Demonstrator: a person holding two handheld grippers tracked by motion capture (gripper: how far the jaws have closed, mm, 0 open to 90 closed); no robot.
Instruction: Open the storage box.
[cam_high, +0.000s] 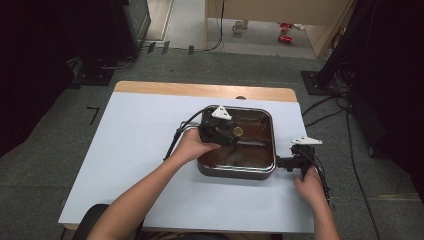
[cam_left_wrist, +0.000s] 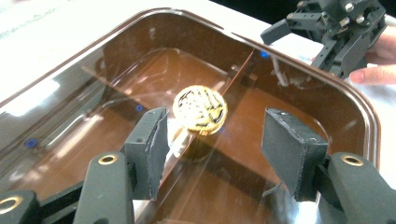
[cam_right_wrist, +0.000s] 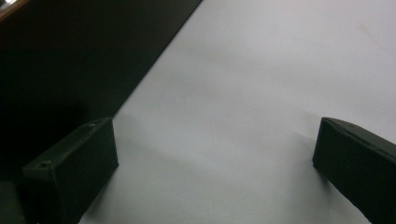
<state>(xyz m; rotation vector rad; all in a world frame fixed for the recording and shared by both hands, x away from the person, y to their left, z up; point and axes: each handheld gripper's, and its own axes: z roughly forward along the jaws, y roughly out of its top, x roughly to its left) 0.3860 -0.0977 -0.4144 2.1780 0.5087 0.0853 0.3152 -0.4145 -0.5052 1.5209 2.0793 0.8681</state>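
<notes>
My left gripper (cam_left_wrist: 212, 154) hangs with jaws spread either side of the gold knob (cam_left_wrist: 200, 109) on the pan's glass lid (cam_left_wrist: 116, 74). My right gripper (cam_right_wrist: 215, 172) rests splayed wide over the white table (cam_right_wrist: 261, 93), just beside the pan (cam_high: 239, 172).

Table cover (cam_high: 135, 150) pale blue-white, with a light wood edge (cam_high: 200, 91) showing at the far side. Square pan (cam_high: 235, 172) dark brown, its lid (cam_left_wrist: 116, 60) see-through brown tint with a glossy glare and small blue dots. Lid knob (cam_left_wrist: 200, 109) gold with a black swirl pattern. Left gripper (cam_left_wrist: 215, 135) black with dark grey pads (cam_left_wrist: 289, 144) and brass-coloured rivets. Right gripper (cam_right_wrist: 215, 168) black, matte. White three-cornered plates on both grippers in the high view. Floor (cam_high: 50, 150) grey-green carpet. Red items (cam_high: 286, 31) and a white cup (cam_high: 239, 26) far back.
</notes>
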